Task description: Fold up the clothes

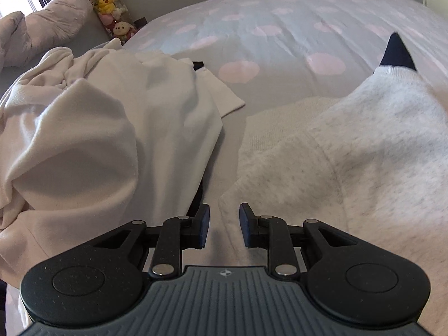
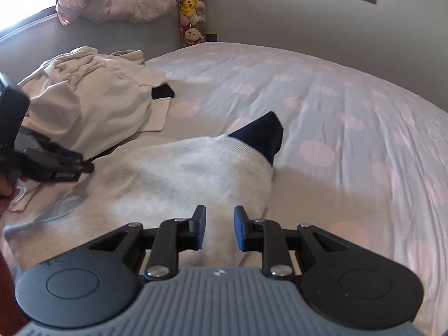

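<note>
While I look along my left gripper (image 1: pixel 224 226), its fingers are spread over the edge of the grey sweater (image 1: pixel 364 154), with a white pile (image 1: pixel 112 117) beside it on the bed (image 1: pixel 280 33). I should pinch only the edge.

My right gripper (image 2: pixel 219 228) is spread too. That sweater (image 2: pixel 196 173) looks soft, bunched up, with a dark blue collar (image 2: pixel 263 134).

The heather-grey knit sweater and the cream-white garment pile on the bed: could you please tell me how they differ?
The heather-grey knit sweater lies mostly spread out; the cream-white garment pile is bunched and crumpled. The sweater is speckled grey with a ribbed hem and a navy piece poking out; the pile is plain cream. The sweater lies nearer both open tongs; the pile lies further left. Both rest on the pink-spotted bedsheet.
</note>
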A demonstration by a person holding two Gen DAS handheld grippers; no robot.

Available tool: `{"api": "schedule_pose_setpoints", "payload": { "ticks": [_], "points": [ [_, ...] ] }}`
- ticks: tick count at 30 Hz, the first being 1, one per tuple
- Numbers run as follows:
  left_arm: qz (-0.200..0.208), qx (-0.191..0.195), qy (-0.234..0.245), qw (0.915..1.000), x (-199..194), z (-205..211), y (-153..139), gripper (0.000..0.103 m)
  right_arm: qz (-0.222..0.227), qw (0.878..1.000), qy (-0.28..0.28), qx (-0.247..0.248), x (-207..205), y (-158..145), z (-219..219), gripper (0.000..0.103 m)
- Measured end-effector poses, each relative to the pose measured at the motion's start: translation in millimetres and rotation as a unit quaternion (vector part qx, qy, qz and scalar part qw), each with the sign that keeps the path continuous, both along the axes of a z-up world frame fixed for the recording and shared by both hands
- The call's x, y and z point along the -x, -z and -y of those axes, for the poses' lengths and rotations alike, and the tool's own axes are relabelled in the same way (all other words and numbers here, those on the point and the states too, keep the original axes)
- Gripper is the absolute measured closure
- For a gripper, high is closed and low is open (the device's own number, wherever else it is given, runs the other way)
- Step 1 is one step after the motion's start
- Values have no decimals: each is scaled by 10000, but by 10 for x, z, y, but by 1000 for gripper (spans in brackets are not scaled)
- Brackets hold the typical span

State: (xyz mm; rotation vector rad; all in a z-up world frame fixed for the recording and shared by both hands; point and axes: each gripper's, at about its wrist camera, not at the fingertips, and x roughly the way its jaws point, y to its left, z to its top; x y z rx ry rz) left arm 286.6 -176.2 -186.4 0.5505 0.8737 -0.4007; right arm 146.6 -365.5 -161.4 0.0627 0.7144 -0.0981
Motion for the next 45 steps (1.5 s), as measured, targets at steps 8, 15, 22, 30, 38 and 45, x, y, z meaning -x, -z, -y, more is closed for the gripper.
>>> {"api": "schedule_pose_setpoints", "payload": {
  "ticks": [8,15,22,30,38,45],
  "points": [
    [-203,-244,-129,9994,-129,15,183,84,-250,9996,-63,133,-692,182,224,88],
    [-190,-350,-148,9991,-163,19,235,84,-582,9983,-2,38,-1012,442,235,89],
    [0,-432,-150,9990,-78,-2,168,84,-267,9996,-15,-20,-780,216,190,86],
    [90,10,257,9996,259,46,-315,83,168,9955,-642,677,108,-66,-439,81],
    [-381,291,1050,9933,703,36,-493,83,117,9982,-270,513,922,-90,-636,70],
    [-643,180,1591,9850,1057,-19,-560,83,-187,9993,203,249,1457,10,-650,59]
  ]
}}
